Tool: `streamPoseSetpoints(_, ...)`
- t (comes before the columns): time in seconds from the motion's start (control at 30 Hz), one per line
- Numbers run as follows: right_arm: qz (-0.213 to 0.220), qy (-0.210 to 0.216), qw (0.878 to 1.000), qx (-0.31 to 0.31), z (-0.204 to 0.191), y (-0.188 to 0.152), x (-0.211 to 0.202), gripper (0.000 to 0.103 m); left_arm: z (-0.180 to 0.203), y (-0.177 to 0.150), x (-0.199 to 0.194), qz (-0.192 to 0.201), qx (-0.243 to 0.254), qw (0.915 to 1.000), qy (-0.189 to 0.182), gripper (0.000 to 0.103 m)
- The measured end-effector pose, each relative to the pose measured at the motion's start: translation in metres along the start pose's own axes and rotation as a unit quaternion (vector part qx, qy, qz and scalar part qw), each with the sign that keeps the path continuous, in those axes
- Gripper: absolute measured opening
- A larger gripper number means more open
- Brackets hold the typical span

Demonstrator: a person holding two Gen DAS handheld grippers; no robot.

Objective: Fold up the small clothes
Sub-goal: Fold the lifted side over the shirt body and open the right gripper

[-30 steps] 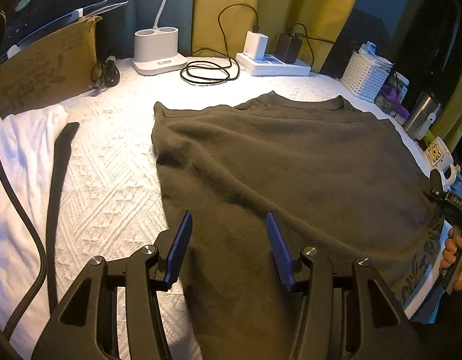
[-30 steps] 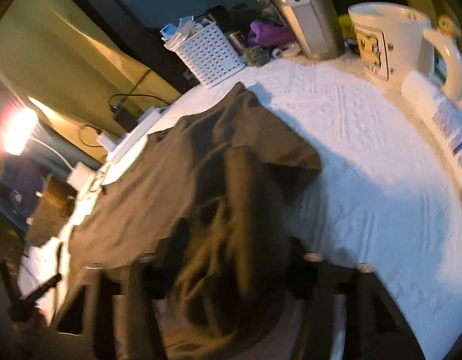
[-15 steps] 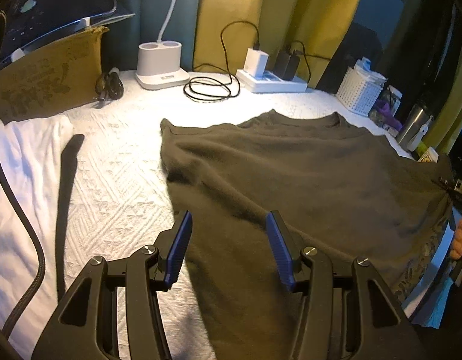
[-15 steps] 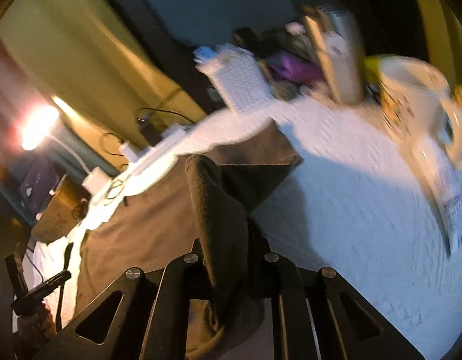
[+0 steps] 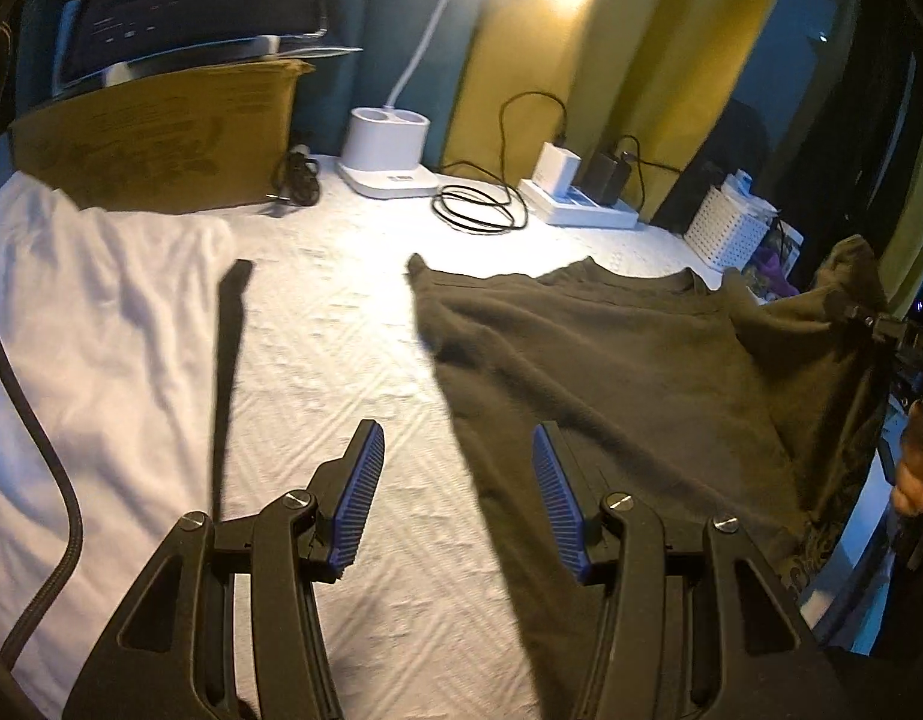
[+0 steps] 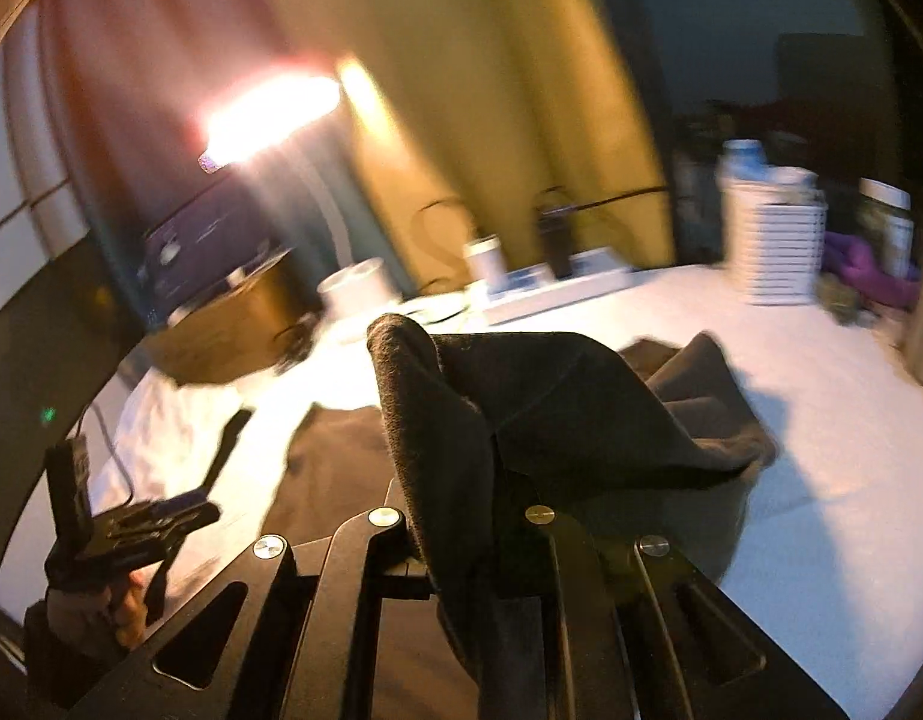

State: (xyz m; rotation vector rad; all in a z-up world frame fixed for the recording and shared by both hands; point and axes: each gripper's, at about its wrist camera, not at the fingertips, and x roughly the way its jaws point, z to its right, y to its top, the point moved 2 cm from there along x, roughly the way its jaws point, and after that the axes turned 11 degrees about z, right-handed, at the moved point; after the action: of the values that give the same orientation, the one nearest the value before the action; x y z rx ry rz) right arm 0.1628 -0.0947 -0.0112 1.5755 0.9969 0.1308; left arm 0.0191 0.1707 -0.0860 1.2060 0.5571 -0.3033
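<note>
White bumpy cloth covers the table [image 5: 365, 324] where the soft, floppy dark shirt [image 5: 611, 372] lies, one edge lifted and pinched tight in the right tongs [image 6: 491, 480], while the left tongs [image 5: 455, 498] hang half open and empty above its near side edge, a good place to grab.

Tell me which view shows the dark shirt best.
The left wrist view: the dark shirt lies spread across the white bedcover, with its right edge lifted. The right wrist view shows only a blurred fold pinched in the right tongs.
</note>
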Motion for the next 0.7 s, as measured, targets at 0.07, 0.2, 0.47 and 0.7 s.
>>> streamPoseSetpoints(0.07, -0.021, 0.023, 0.999, -0.015, -0.024, -0.010, 0.013, 0.010, -0.008, -0.001, -0.006, 0.003, -0.005, 1.0000, 0.004, 0.051)
streamPoseSetpoints(0.2, -0.063, 0.056, 0.996, -0.041, -0.062, -0.036, 0.034, 0.010, -0.020, -0.004, -0.014, 0.004, -0.009, 0.9999, 0.009, 0.051)
streamPoseSetpoints(0.47, -0.130, 0.101, 0.984, -0.074, -0.110, -0.088, 0.053, 0.010, -0.027, -0.011, -0.023, 0.005, -0.014, 0.9999, 0.006, 0.051)
streamPoseSetpoints(0.7, -0.182, 0.117, 0.969, -0.117, -0.139, -0.126, 0.053, 0.010, -0.023, -0.012, -0.029, 0.010, -0.012, 0.9999, 0.002, 0.051)
